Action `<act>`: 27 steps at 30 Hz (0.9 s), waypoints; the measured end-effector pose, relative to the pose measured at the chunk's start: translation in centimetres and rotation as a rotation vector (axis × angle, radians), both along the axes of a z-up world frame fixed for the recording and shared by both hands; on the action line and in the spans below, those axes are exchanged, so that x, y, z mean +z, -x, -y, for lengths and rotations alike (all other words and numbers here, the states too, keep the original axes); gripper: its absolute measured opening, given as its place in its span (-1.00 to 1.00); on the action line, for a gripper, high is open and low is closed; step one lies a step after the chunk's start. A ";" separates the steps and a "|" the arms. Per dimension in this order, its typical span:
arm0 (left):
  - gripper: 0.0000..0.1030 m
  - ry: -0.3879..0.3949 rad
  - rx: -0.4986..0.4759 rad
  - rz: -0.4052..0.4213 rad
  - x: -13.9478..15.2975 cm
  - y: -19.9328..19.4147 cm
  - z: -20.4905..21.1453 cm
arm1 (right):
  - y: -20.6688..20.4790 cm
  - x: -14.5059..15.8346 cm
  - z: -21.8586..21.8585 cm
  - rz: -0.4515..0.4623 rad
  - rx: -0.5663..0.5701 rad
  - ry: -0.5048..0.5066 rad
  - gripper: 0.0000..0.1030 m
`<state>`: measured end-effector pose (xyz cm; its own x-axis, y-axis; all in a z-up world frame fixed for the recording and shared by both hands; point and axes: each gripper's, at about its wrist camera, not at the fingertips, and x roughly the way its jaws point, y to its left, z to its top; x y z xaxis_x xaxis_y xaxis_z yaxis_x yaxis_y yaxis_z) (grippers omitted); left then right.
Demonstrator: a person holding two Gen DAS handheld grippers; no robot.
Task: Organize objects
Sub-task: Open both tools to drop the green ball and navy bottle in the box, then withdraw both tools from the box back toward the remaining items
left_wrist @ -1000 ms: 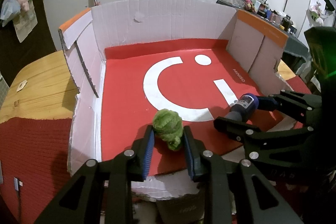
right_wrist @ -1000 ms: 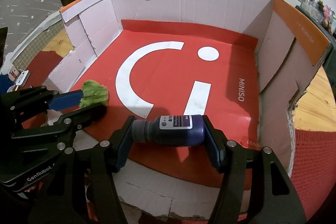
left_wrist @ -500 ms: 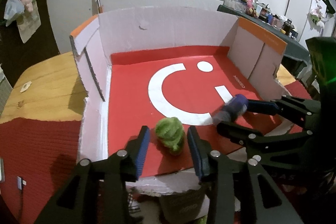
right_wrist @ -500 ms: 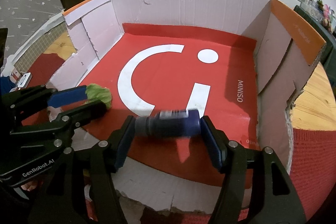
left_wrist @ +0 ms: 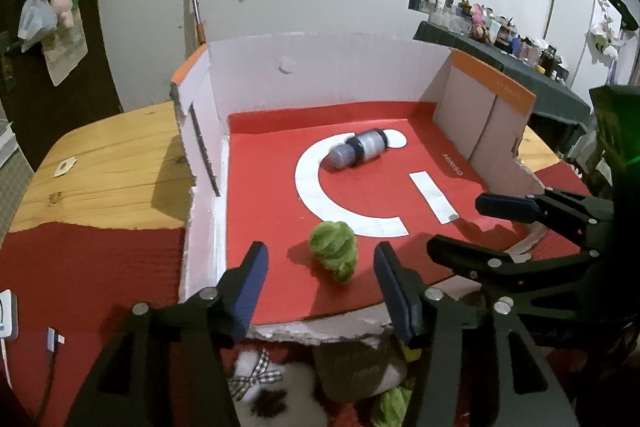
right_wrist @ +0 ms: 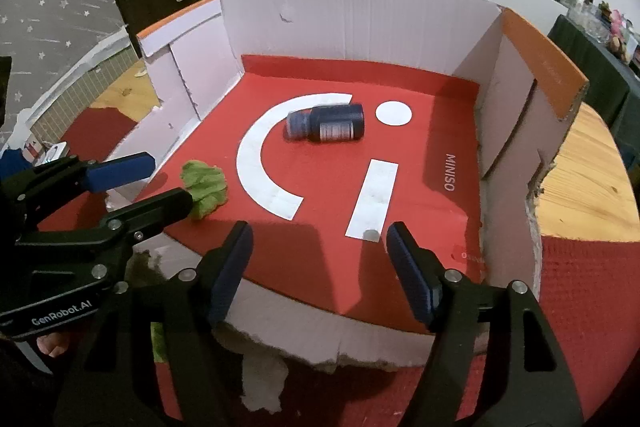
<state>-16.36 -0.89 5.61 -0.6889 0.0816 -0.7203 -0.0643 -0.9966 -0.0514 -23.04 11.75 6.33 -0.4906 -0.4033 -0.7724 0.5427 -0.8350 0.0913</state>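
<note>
A green yarn ball (left_wrist: 334, 254) lies on the red floor of the open cardboard box (left_wrist: 320, 79) near its torn front edge. My left gripper (left_wrist: 318, 269) straddles it with jaws opening, pads clear of it. The same green yarn ball (right_wrist: 204, 189) shows beside the left gripper (right_wrist: 158, 179) in the right wrist view. A dark blue bottle (right_wrist: 326, 123) lies on its side mid-box by the white dot. The bottle (left_wrist: 360, 147) looks blurred in the left wrist view. My right gripper (right_wrist: 320, 251) hangs over the front edge, jaws opening, nothing between them; the right gripper (left_wrist: 466, 225) also appears in the left wrist view.
The box stands on a wooden table (left_wrist: 104, 163) with a red cloth (left_wrist: 80, 267) under its front. Soft toys and a jar (left_wrist: 356, 367) lie just below the box's front edge. A cable and white device (left_wrist: 8, 315) sit at far left.
Both grippers let go and widened. The green ball dropped onto the box floor between the left fingers. The blue bottle left the right gripper and rolled away toward the middle of the box.
</note>
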 end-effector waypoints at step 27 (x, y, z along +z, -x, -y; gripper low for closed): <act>0.57 0.014 0.040 -0.056 1.2 -3.3 0.4 | -3.4 2.0 -1.2 -0.047 -0.003 0.050 0.74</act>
<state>-13.03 -1.31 6.85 -0.7304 0.0434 -0.6816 -0.0271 -0.9990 -0.0346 -19.59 12.97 8.32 -0.5267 -0.4397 -0.7275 0.5451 -0.8314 0.1079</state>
